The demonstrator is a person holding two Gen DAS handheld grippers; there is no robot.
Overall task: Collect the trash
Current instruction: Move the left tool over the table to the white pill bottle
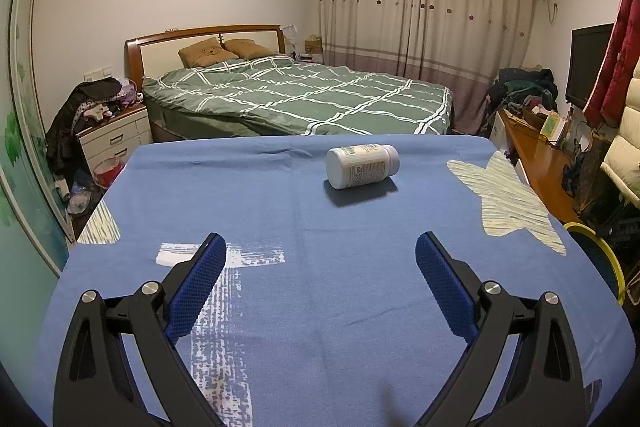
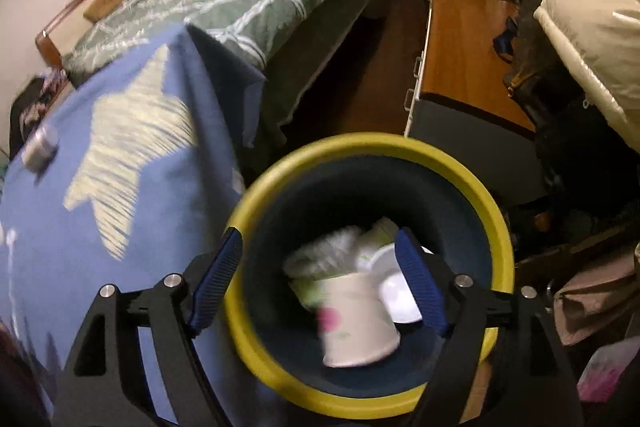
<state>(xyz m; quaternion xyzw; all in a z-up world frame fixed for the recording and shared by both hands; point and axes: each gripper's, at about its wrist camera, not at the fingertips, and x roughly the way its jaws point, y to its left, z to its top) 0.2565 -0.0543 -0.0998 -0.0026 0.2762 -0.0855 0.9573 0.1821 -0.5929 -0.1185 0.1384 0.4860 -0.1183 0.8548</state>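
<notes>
A: How much trash have you picked up?

B: Your bin (image 2: 496, 227) beside the table (image 1: 280, 211) already holds cups and a white paper cup (image 2: 356, 323). Your right gripper (image 2: 320, 247) is above it, jaws wide open and empty

A: What's left?

B: One white bottle (image 1: 362, 166) lies on its side on the table. Your left gripper (image 1: 320, 251) points at it, jaws open, not touching

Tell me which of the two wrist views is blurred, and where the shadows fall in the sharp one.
Right wrist view: motion-smeared; the paper cup in the yellow-rimmed bin and the star print on the blue cloth are streaked. Left wrist view: sharp; the white bottle casts a dark shadow toward the camera; fisheye bends the room's edges.
</notes>
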